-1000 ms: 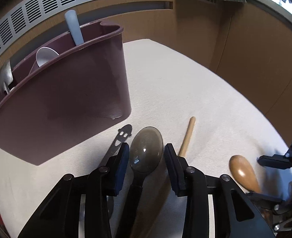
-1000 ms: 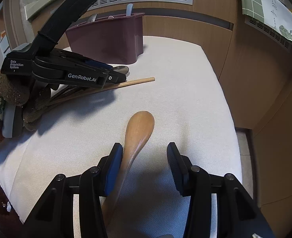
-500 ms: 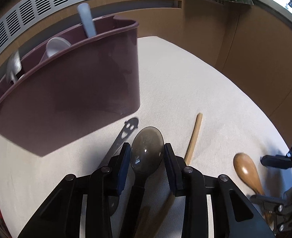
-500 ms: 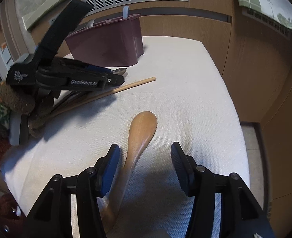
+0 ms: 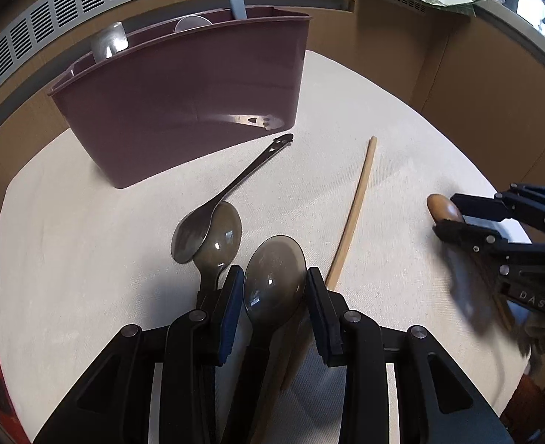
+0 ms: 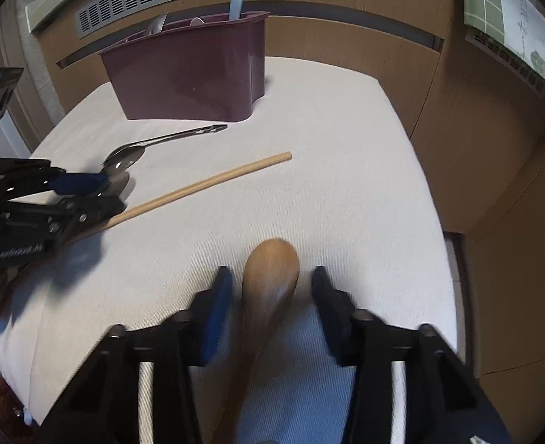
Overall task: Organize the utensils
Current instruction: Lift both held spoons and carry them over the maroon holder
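Ahead of your left claw and a little to its left stands the maroon caddy, already holding a few utensils — that much looks done. Between the caddy and the claw lie a steel spoon and a grey translucent spoon, with a long wooden stick just to the right; all of these are still to be put away. Your left claw pinches a second grey spoon, its bowl between the pads. Your right claw is spread around the wooden spoon — the view is blurred, so contact is probably not made yet.
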{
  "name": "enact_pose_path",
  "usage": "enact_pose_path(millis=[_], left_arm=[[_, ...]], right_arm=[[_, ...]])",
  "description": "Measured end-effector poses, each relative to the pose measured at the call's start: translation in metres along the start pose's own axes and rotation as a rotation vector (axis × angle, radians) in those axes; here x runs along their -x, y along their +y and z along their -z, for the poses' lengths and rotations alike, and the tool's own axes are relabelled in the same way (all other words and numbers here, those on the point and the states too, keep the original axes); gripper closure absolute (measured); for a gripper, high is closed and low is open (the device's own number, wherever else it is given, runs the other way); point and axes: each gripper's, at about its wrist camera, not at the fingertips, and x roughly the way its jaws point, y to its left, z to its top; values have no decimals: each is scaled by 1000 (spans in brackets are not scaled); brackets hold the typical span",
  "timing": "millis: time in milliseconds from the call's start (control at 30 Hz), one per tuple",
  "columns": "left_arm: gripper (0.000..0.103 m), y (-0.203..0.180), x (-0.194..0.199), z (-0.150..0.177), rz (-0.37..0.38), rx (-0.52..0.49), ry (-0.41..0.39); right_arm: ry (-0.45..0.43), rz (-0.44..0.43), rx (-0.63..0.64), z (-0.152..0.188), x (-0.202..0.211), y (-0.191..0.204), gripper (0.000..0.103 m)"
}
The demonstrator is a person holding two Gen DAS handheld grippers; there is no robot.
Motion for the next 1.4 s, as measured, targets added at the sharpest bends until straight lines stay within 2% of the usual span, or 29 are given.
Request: enact_pose_path(millis=[233,400,467,667,833,1067,1400], left_arm=[[68,0,0,1,-2,7,7],[68,6,10,7,-7,54,-35],[68,12,27,13,-20,92,-90],[69,27,99,28,28,259,-318],[69,30,133,43,1,274,-410],[69,39,155,54,-7,300,-462],[69,43,164,53,-10,329,-488]], right_arm=[[-46,-6,-13,0,13,-4,74],[-60,-8,-36,1,15,-9,74],[-80,-8,-52,0,20,-12,74],[-180,-21,-66,-8,46,-13,75],[-228,-27,-58,-16,57,-6,75],[-240,-34,-63,-23,59,0,75],[-260,-13,-44,-30,65,4,75]])
